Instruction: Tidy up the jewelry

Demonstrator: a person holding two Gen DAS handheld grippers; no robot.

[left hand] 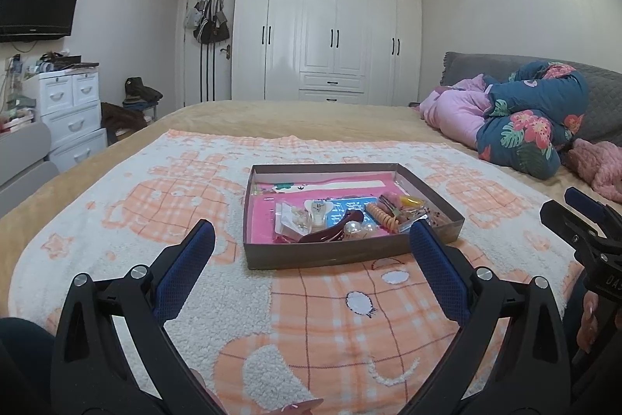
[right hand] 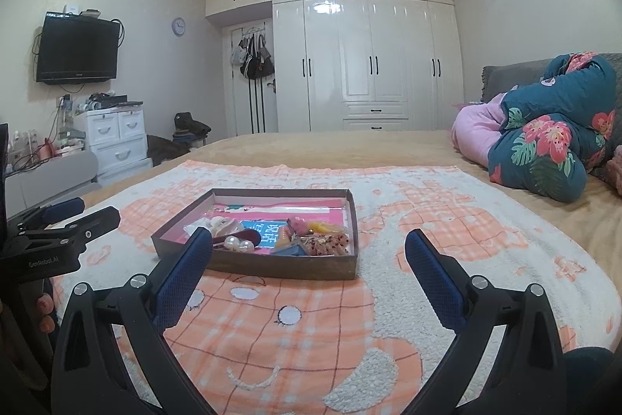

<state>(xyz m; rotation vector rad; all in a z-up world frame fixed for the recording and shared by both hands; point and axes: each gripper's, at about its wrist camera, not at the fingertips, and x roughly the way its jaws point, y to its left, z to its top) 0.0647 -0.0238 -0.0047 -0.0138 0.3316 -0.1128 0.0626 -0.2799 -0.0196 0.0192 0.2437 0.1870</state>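
Both tongs, left tongs and right tongs, gape wide and empty above the peach blanket on the bed, jewelry all heaped at the near end of the shallow box, unsorted or just gathered, can't tell.

Bed — peach-white blanket spread on top, shallow box on blanket.

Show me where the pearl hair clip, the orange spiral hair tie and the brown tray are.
pearl hair clip [left hand: 359,229], left wrist view, on one of its pearls.
orange spiral hair tie [left hand: 383,216], left wrist view, on the middle of its coil.
brown tray [left hand: 326,253], left wrist view, on its near outer wall.
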